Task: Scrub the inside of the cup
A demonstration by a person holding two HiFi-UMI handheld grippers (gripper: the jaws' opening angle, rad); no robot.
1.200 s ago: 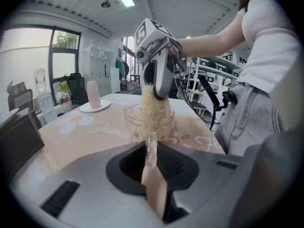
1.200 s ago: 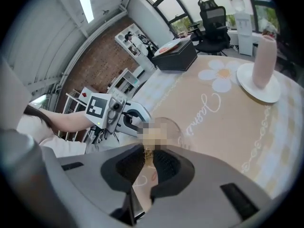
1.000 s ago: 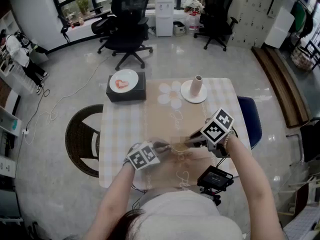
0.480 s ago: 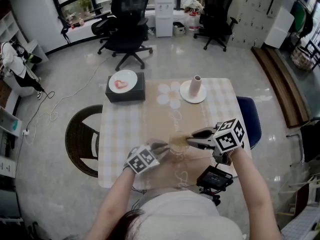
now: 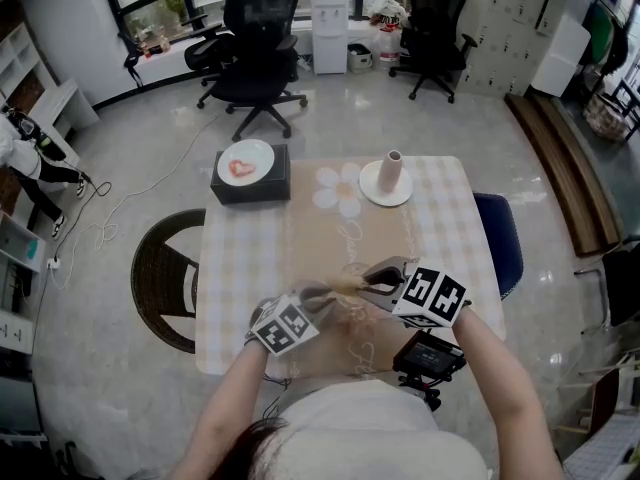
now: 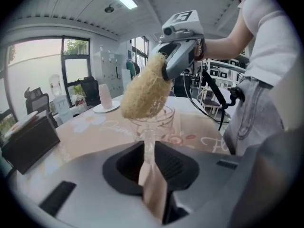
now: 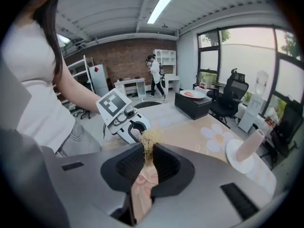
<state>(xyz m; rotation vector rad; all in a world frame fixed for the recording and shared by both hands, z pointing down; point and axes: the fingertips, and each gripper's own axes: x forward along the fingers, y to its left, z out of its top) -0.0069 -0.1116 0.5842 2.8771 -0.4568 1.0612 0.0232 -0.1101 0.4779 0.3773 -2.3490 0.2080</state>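
Left claw [image 6: 148,148] clamped on cup [image 6: 159,120] stem. Right claw [image 7: 148,156] clamped on sponge [image 6: 142,91], tip at cup mouth just ahead of left claw. Scrubbing apparently mid-way; inside not visibly finished.

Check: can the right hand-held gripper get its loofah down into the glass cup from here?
Probably yes. The loofah in the right hand-held gripper hangs at the glass cup's open mouth, with nothing between. The left hand-held gripper clamps only the stem.

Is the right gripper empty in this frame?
No: the right gripper is shut on a tan loofah scrubber, which it holds at the mouth of the glass cup.
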